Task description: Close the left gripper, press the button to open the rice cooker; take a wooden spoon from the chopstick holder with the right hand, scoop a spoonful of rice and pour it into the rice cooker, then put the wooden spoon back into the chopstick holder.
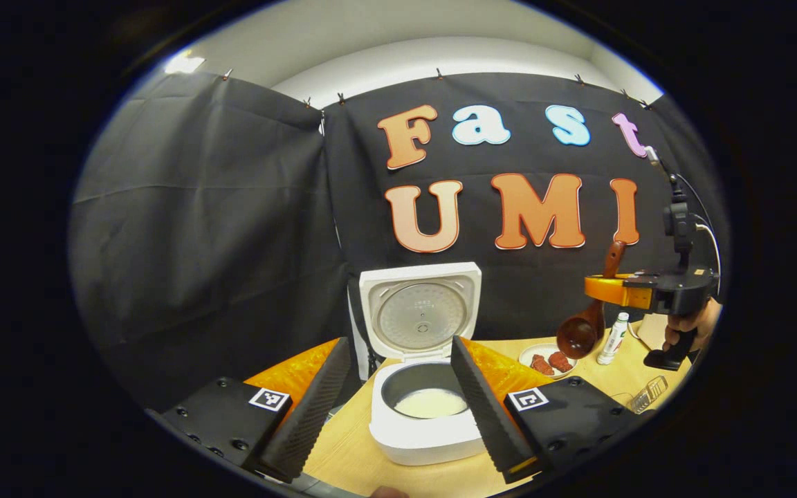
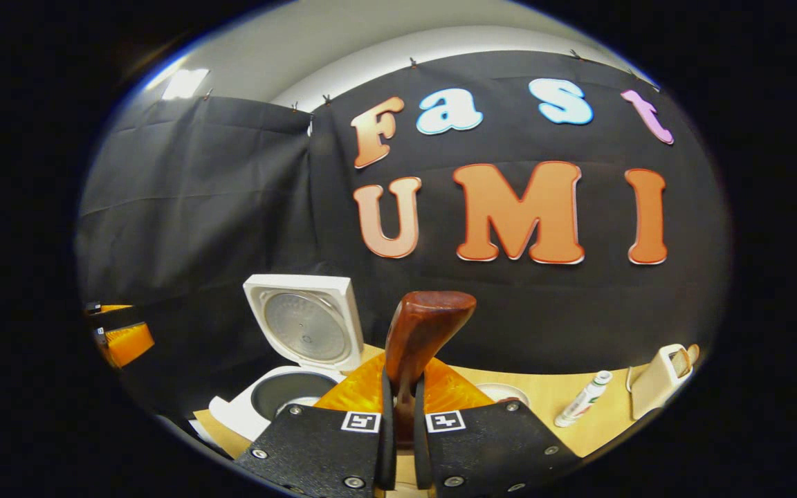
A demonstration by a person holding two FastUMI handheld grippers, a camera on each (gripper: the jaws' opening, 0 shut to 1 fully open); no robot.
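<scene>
A: What is the right tool [image 2: 398, 443] doing?
B: Its fingers are clenched on the handle of the wooden spoon [image 2: 418, 346], which stands up between them. In the left gripper view that same tool [image 1: 613, 287] is up and to the right of the rice cooker [image 1: 420, 415], held by a hand [image 1: 692, 325], and the spoon bowl [image 1: 578, 335] hangs below it, above the small plate [image 1: 535, 351].

A: And the left tool [image 1: 398, 408]?
B: Released, its fingers spread wide, with the rice cooker straight ahead between them.

A: The cooker itself?
B: It sits on the tabletop [image 1: 357, 449], lid [image 1: 420, 311] standing upright at its back. The inner pot holds something pale, rice I think, though the view is too soft to be sure.

A: Anything to the right of the cooker?
B: The plate with reddish pieces [image 1: 551, 362], then a white tube [image 1: 613, 339] standing just beside it. Farther right still, in the right gripper view, a pale holder [image 2: 661, 380] stands at the tabletop's edge; I cannot tell what is in it.
</scene>
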